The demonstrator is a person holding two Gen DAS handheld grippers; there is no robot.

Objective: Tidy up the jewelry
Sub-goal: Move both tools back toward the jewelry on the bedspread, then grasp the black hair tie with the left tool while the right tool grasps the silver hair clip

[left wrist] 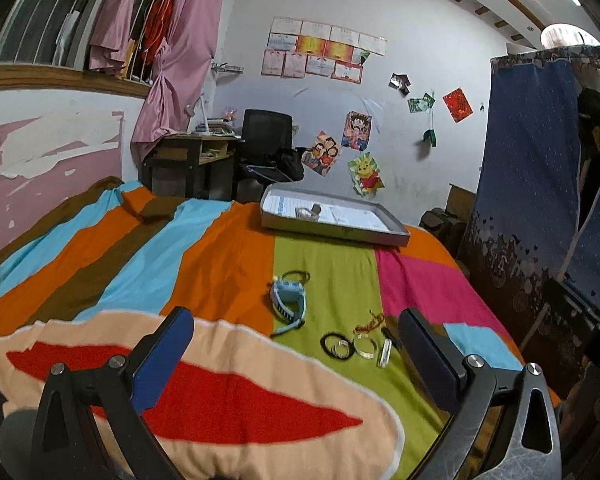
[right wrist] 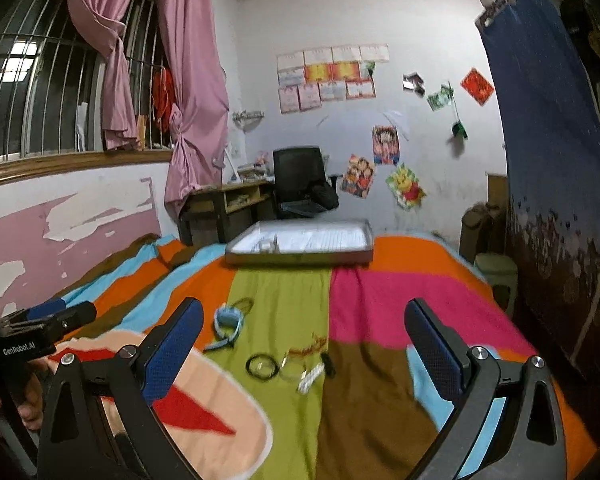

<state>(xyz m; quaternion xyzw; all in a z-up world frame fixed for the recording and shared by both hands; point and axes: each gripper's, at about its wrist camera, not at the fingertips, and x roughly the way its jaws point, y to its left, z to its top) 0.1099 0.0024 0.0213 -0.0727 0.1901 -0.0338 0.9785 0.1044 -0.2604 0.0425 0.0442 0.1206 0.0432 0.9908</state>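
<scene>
Jewelry lies on the green stripe of the bedspread: a light blue watch (left wrist: 288,300) (right wrist: 228,322), a black hair band (left wrist: 336,345) (right wrist: 261,366), a clear bangle (left wrist: 365,346) (right wrist: 293,369), a red-brown cord bracelet (left wrist: 370,325) (right wrist: 308,347) and a pale clip (left wrist: 384,353) (right wrist: 310,378). A grey tray (left wrist: 336,232) (right wrist: 300,258) lined with paper sits farther back, with a small item inside. My left gripper (left wrist: 296,348) hovers open above the bed, short of the pieces. My right gripper (right wrist: 304,344) is open too, with nothing between its fingers. The left gripper's body (right wrist: 44,330) shows at the right wrist view's left edge.
The bed carries a striped multicolour blanket (left wrist: 220,248). A desk (left wrist: 188,160) and black office chair (left wrist: 266,148) stand behind it by a pink curtain (left wrist: 172,72). A blue patterned curtain (left wrist: 528,184) hangs on the right. A hand (right wrist: 24,404) grips the left tool.
</scene>
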